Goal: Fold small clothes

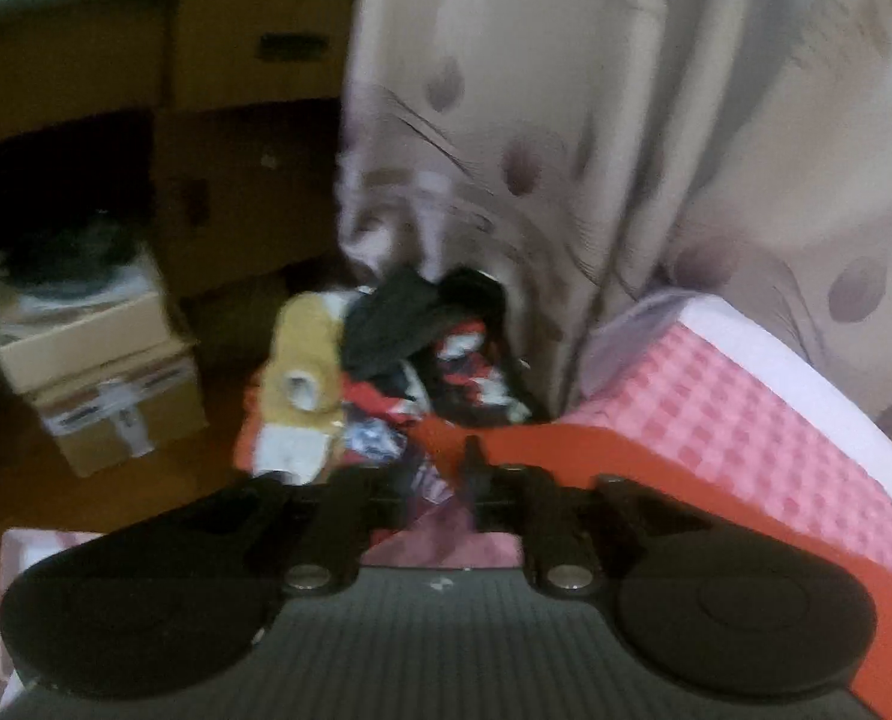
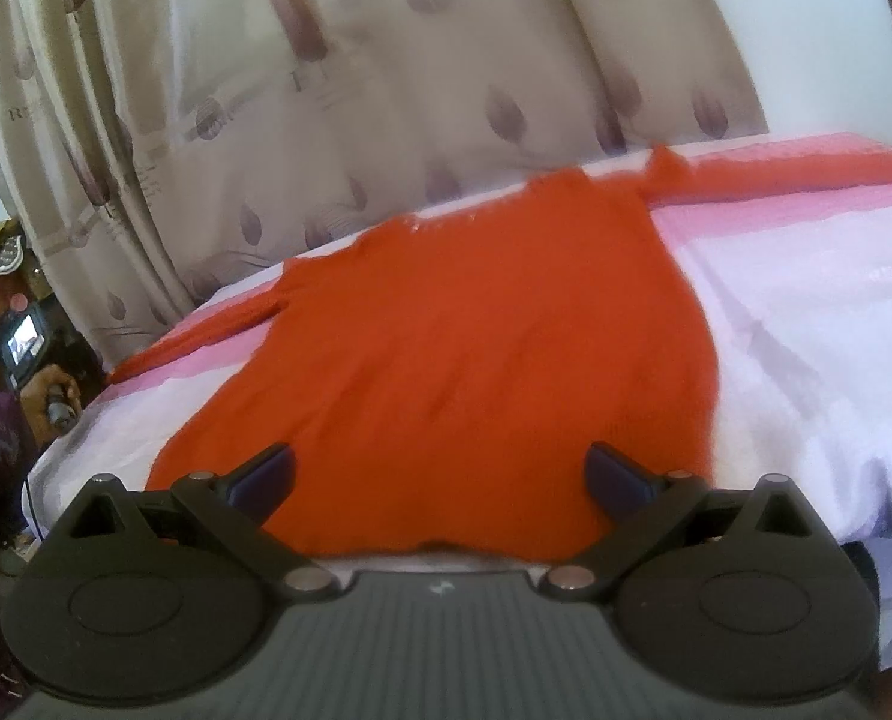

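Note:
A small red-orange sweater lies spread flat on a bed with a pink and white cover, sleeves stretched out left and right. My right gripper is open, its fingers apart just above the sweater's near hem, holding nothing. My left gripper is shut on a part of the red sweater, which runs off to the right along the pink checked bed. Its fingertips are pressed together on the cloth. Both views are blurred.
A heap of other clothes in black, red, white and tan lies past the bed's end. Cardboard boxes stand on the dark floor at left. A patterned beige curtain hangs behind the bed. Dark wooden drawers stand at the back.

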`<state>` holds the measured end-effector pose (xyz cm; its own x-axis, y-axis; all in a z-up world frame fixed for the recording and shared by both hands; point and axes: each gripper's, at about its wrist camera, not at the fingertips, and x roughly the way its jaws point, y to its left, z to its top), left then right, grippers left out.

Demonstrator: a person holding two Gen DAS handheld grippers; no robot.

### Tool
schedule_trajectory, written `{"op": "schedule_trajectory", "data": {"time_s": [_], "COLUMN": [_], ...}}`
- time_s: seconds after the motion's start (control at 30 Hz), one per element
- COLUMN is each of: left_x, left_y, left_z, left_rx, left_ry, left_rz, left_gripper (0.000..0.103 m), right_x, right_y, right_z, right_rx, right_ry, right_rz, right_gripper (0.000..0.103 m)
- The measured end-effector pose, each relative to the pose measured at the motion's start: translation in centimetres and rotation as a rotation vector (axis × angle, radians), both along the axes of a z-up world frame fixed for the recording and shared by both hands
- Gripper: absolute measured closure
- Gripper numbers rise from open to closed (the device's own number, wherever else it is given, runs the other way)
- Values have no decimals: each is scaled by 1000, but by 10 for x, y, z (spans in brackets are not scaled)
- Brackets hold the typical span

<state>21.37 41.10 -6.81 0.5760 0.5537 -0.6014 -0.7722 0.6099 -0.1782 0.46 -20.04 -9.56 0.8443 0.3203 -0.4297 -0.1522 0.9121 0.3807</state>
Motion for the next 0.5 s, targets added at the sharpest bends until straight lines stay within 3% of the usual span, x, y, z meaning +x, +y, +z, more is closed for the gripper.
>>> {"op": "schedule_trajectory", "data": {"time_s": [0.03, 0.1, 0.17, 0.23, 0.37, 0.5], "left_x": [-6, -18, -20, -21, -7, 12], "left_y": [-8, -33, -65, -100, -166, -228], "left_z": [4, 16, 29, 40, 46, 33], "left_rx": [26, 123, 234, 281, 189, -15], "left_ry": [-3, -44, -50, -75, -113, -169], "left_rz": [41, 86, 63, -29, -303, -557], "left_gripper": [28, 9, 8, 7, 7, 7], "right_x": [-1, -1, 3, 13, 51, 96], "right_y": [-5, -20, -46, -80, -160, -243], "right_z": [3, 9, 17, 19, 8, -11], "right_rx": [4, 39, 109, 207, 421, 507], "right_ry": [-16, -44, -67, -82, -66, -29], "right_rz": [-8, -36, -84, -147, -294, -484], "right_gripper": [0, 0, 0, 0, 0, 2]}}
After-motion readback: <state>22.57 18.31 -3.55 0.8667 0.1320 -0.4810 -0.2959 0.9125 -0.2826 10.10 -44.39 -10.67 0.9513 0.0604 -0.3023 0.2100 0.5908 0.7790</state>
